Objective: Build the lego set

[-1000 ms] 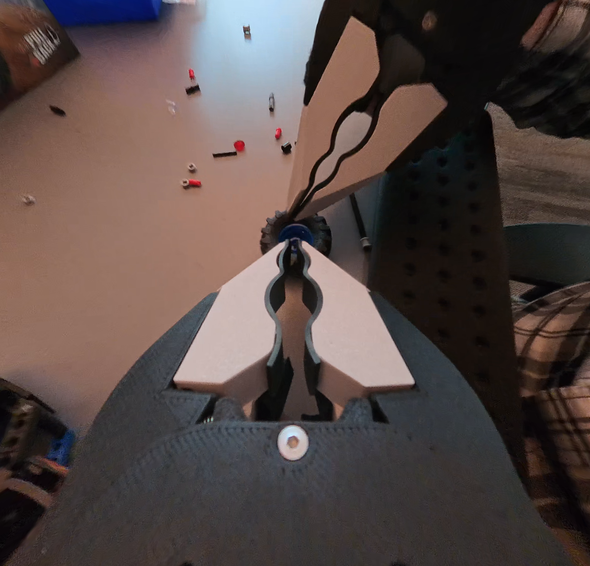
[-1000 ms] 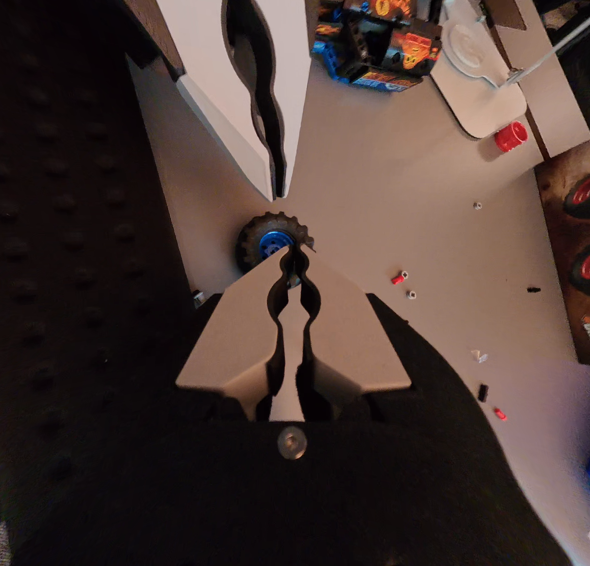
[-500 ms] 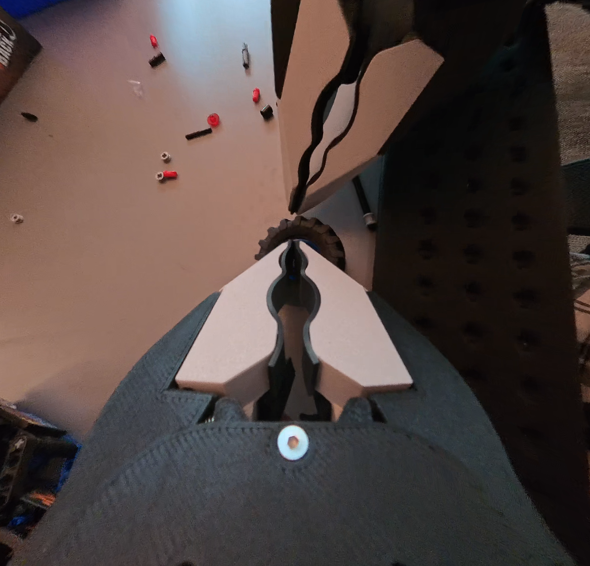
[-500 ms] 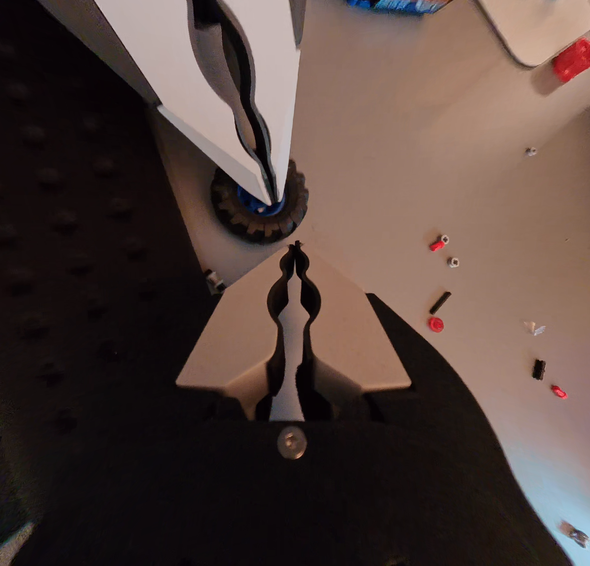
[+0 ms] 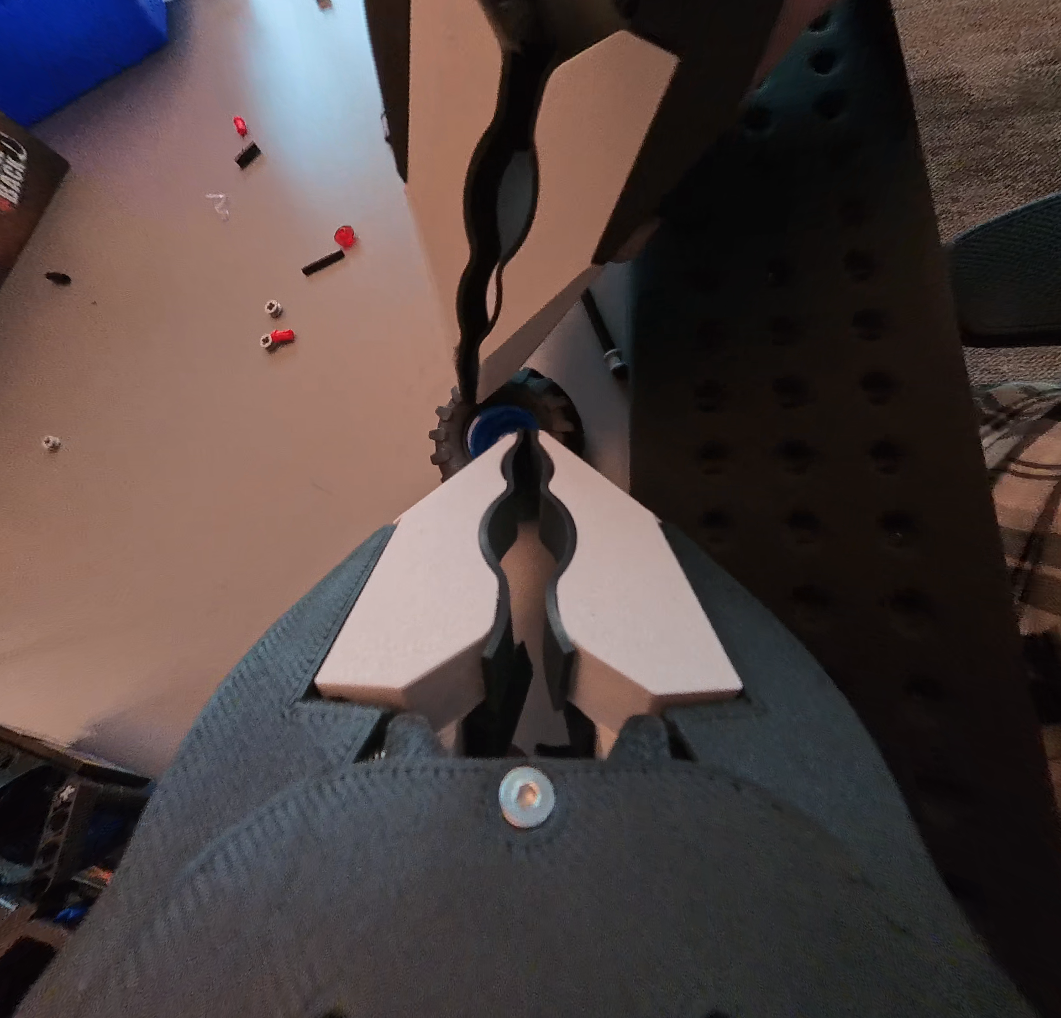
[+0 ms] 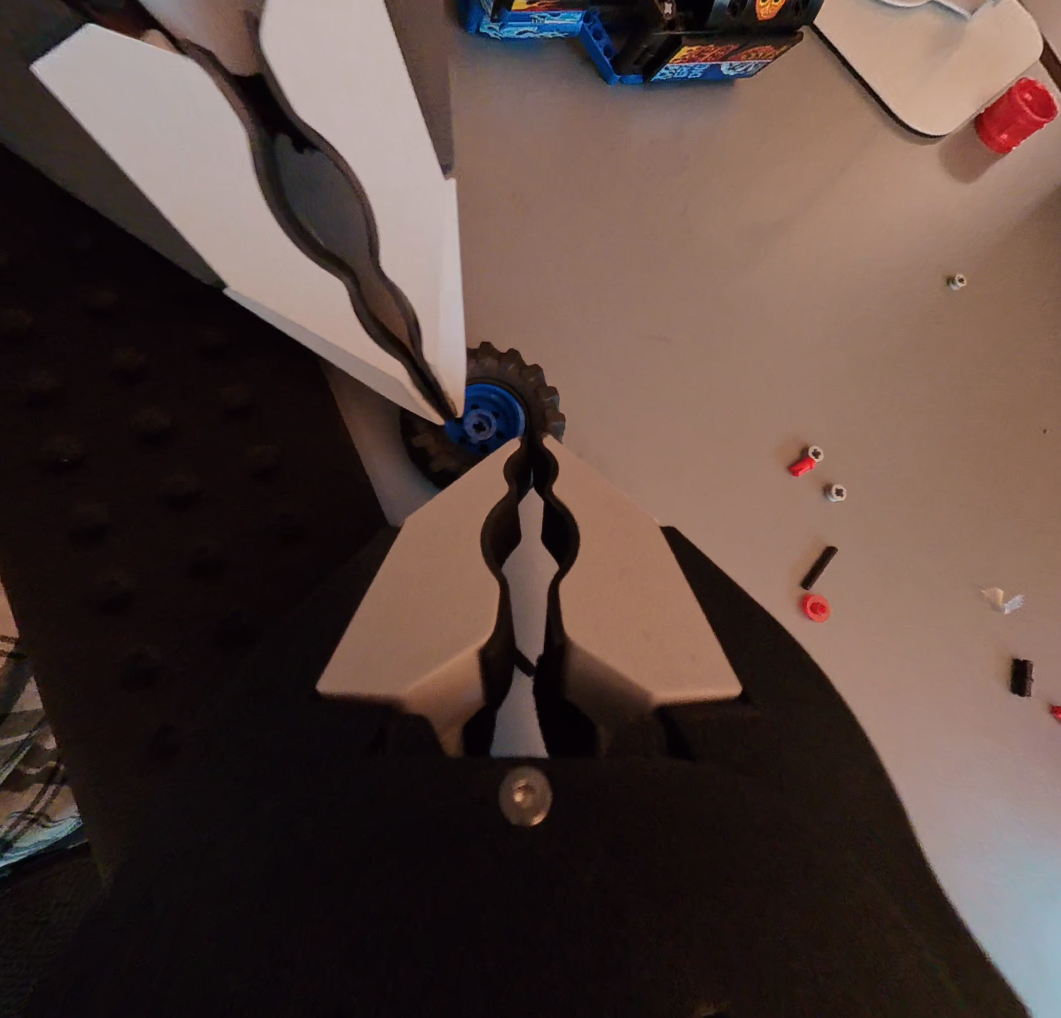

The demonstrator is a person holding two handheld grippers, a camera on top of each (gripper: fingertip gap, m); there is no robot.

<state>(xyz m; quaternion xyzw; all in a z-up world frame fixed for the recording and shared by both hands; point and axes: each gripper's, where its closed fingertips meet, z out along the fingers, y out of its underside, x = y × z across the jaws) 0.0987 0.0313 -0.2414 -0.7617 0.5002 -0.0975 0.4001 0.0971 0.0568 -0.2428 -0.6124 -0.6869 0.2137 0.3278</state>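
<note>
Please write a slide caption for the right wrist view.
Both closed tongs meet at a blue-hubbed wheel on the table, loose pieces nearby.

Black knobbly tyre on the wheel, bright blue hub in the middle. The table reads plain pale grey in the right wrist view, warmer beige-pink in the left. Left gripper: pale beige fingers, black wavy inner pads, dark grey textured body. Right gripper: off-white fingers, black pads, black body. The part-built model is blue and black with orange-yellow flame prints. A red cap, a red round stud, a black pin, and a blue box in the corner.
</note>
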